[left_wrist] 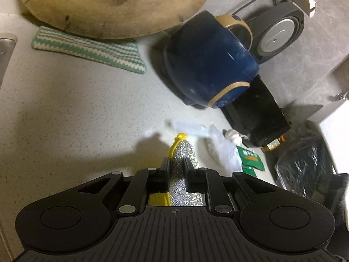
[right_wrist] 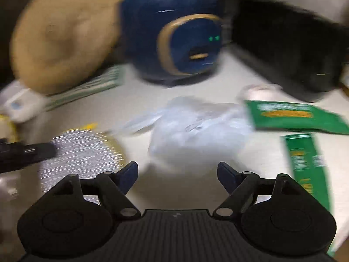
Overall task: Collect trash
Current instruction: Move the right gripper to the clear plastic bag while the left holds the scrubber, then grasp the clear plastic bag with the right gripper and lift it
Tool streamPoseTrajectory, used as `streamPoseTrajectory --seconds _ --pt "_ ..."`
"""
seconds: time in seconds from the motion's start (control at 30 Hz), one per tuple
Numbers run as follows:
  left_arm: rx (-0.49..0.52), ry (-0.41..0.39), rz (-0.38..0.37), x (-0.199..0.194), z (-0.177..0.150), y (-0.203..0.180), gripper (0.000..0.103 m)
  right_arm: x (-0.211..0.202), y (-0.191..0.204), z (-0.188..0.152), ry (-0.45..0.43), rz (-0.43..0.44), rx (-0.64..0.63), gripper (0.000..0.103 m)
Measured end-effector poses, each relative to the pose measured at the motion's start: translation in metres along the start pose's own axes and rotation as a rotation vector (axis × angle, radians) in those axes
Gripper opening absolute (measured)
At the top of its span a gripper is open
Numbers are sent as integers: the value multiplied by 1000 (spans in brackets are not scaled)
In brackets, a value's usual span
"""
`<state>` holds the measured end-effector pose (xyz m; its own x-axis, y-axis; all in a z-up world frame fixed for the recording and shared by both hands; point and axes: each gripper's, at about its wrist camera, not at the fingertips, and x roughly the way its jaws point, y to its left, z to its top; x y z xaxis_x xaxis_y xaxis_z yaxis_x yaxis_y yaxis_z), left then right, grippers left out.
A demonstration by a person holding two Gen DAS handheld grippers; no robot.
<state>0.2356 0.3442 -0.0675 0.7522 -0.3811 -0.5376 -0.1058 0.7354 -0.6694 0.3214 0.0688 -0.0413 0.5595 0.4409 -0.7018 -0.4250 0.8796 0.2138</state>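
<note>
My left gripper [left_wrist: 176, 160] is shut on a silver glittery scouring sponge [left_wrist: 184, 150] with a yellow backing, held just above the pale counter [left_wrist: 65, 109]. In the blurred right wrist view the same sponge [right_wrist: 80, 152] shows at the left, with a black finger [right_wrist: 32, 150] of the left gripper on it. My right gripper [right_wrist: 177, 166] stands open, nothing between its blue-tipped fingers. Just beyond it lies a crumpled clear plastic bag [right_wrist: 196, 126] [left_wrist: 220, 146]. Two green packets [right_wrist: 294, 115] [right_wrist: 305, 159] lie to the right of the bag.
A blue rice cooker [left_wrist: 207, 61] [right_wrist: 174, 37] stands behind the trash, with a black box [left_wrist: 257, 113] to its right. A round wooden board [left_wrist: 109, 4] rests on a striped cloth [left_wrist: 87, 48] at the back left. A black bag [left_wrist: 305, 157] hangs off the counter's right edge.
</note>
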Motion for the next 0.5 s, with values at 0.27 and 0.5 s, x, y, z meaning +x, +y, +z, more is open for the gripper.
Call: streamPoseTrajectory --seconds 0.27,0.5 --pt "-26 1 24 -2 -3 7 16 -22 7 30 -193 -141 -51 93" --pt "-2 -6 42 -5 -6 -2 16 63 -26 48 -25 -166 17 92"
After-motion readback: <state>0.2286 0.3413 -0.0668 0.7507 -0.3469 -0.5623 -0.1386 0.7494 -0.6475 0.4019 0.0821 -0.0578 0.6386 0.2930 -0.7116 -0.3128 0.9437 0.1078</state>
